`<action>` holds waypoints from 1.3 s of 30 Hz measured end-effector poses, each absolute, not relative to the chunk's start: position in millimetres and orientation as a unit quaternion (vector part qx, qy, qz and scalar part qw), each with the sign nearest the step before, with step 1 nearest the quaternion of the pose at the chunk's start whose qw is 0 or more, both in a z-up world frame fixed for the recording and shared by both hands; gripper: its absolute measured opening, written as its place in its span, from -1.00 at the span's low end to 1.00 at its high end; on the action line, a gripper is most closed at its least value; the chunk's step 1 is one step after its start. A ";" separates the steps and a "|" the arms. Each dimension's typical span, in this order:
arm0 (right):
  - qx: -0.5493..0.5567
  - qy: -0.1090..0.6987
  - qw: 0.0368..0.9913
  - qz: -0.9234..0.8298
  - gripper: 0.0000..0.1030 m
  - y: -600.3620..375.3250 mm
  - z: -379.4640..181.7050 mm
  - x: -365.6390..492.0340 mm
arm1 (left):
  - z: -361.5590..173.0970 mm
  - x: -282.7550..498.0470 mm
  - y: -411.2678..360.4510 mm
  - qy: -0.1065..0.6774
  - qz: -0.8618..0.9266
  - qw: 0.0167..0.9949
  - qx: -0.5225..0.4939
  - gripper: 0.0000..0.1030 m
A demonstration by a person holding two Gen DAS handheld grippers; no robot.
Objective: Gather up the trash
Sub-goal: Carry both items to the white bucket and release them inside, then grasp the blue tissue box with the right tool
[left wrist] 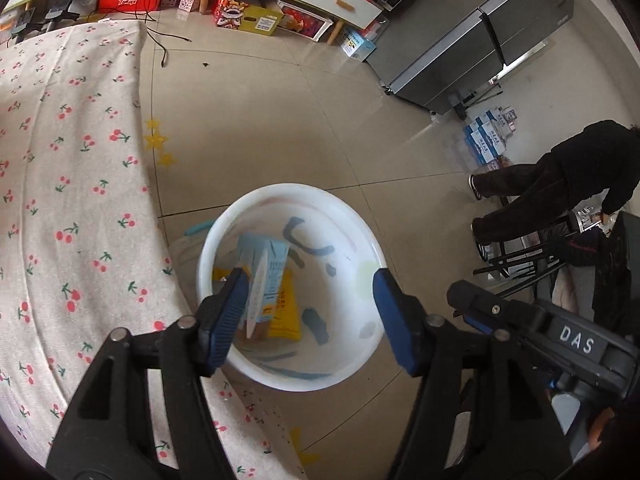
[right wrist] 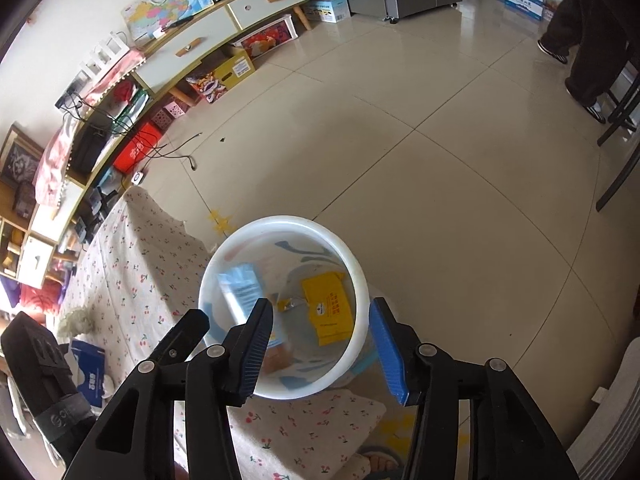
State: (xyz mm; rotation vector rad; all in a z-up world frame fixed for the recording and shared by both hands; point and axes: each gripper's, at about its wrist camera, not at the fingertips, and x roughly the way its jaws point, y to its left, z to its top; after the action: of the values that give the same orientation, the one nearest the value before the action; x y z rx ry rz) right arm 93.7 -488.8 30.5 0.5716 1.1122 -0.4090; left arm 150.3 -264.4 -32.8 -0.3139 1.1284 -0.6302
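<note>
Both grippers hang over the white bin (left wrist: 362, 236) at the table's (left wrist: 72, 184) edge, so the step looks like the drop-off. The left gripper (left wrist: 306, 312) and right gripper (right wrist: 320, 344) both stand released, jaws wide, holding nothing. The blue carton (left wrist: 262, 276) lies inside the bin, tilted, its long axis running toward the bin's far rim — beside a flat yellow packet (right wrist: 330, 308). Next likely calls for fetching more trash from the table.
</note>
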 end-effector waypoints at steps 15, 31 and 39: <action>0.204 0.565 0.797 -0.064 0.17 -387.7 21.6 135.7 | -19.8 135.8 -57.2 0.553 -0.111 0.822 -0.079 0.29; 0.132 0.601 0.782 0.103 0.19 -193.9 -5.8 174.8 | -26.4 134.3 36.4 0.539 -0.099 0.826 -0.128 0.29; 0.137 0.599 0.782 0.104 0.19 -188.8 -8.9 179.9 | -39.7 152.1 15.1 0.538 -0.141 0.822 -0.121 0.13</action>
State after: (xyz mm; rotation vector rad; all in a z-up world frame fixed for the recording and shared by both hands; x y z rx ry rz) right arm 179.9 -188.8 -8.9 0.2958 1.2925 0.2245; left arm 152.1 15.1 -39.7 -0.2571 1.1449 -0.3007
